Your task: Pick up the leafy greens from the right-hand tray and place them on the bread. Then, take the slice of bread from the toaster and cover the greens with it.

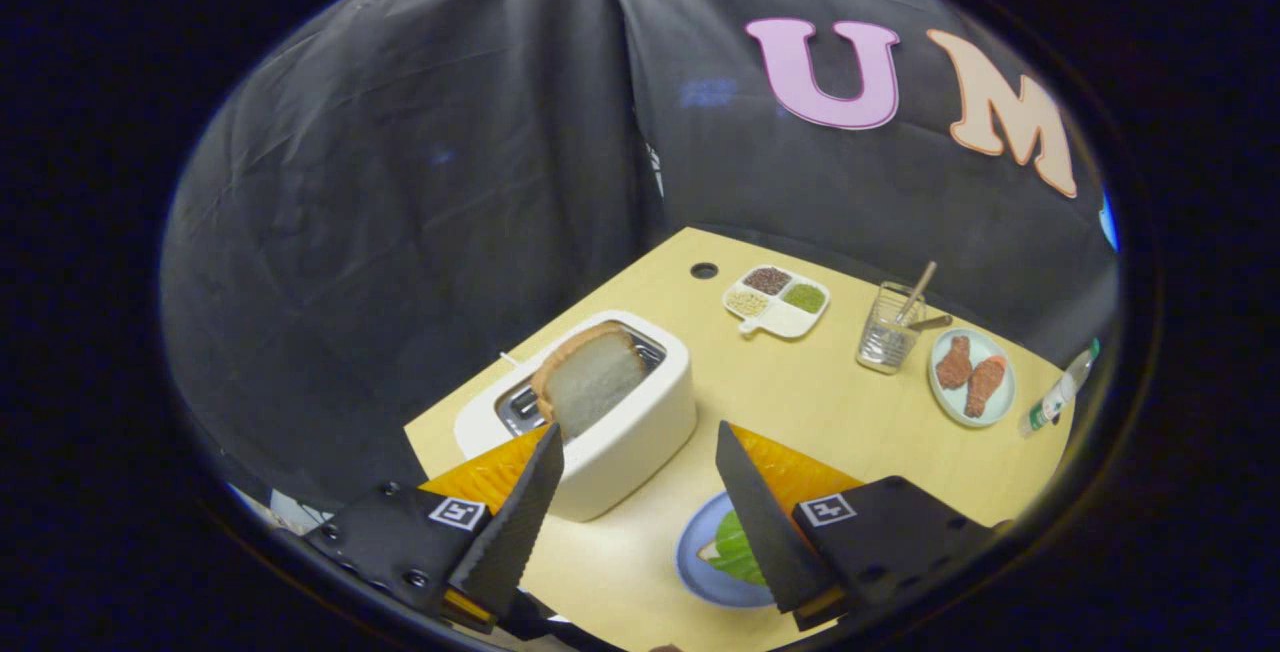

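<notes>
A white toaster [640, 422] stands on the wooden table [800, 402], just ahead of my fingers. A slice of bread [592, 379] sticks up out of its slot, leaning a little. My gripper [638, 427] hovers above the table, open wide, with nothing between its fingers. The left fingertip [545, 452] overlaps the slice's lower corner in the view; whether they touch I cannot tell. Below the right finger [760, 522] a blue plate [700, 572] holds leafy greens [738, 547] lying on a bit of bread [711, 552], partly hidden by that finger.
Beyond the toaster sit a divided white dish of grains [775, 300], a clear holder with utensils [888, 337], a pale plate with two pieces of meat [970, 377] and a bottle [1055, 397] by the table's edge. A round hole [704, 270] is near the far edge.
</notes>
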Tool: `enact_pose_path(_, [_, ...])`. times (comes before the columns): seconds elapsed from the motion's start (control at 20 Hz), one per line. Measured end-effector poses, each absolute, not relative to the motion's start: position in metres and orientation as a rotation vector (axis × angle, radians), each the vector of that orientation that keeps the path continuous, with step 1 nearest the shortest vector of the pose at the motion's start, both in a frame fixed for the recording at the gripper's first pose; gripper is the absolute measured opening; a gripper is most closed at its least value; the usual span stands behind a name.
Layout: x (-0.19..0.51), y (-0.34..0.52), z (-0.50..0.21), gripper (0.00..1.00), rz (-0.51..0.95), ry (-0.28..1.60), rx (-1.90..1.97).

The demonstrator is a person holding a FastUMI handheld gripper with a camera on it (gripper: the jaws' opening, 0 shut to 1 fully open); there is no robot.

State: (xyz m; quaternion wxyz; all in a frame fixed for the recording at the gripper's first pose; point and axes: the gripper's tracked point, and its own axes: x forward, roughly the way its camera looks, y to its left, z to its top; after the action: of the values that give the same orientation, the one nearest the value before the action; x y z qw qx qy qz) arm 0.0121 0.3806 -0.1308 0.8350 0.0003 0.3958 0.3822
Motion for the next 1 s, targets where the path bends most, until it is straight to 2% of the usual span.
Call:
enact_pose_path(0.3, [0.022, 0.424, -0.124, 0.98, 0.795, 0.89, 0.077])
enact_pose_path(1.0, [0.051, 0.473, -0.163, 0.94, 0.706, 1.014, 0.178])
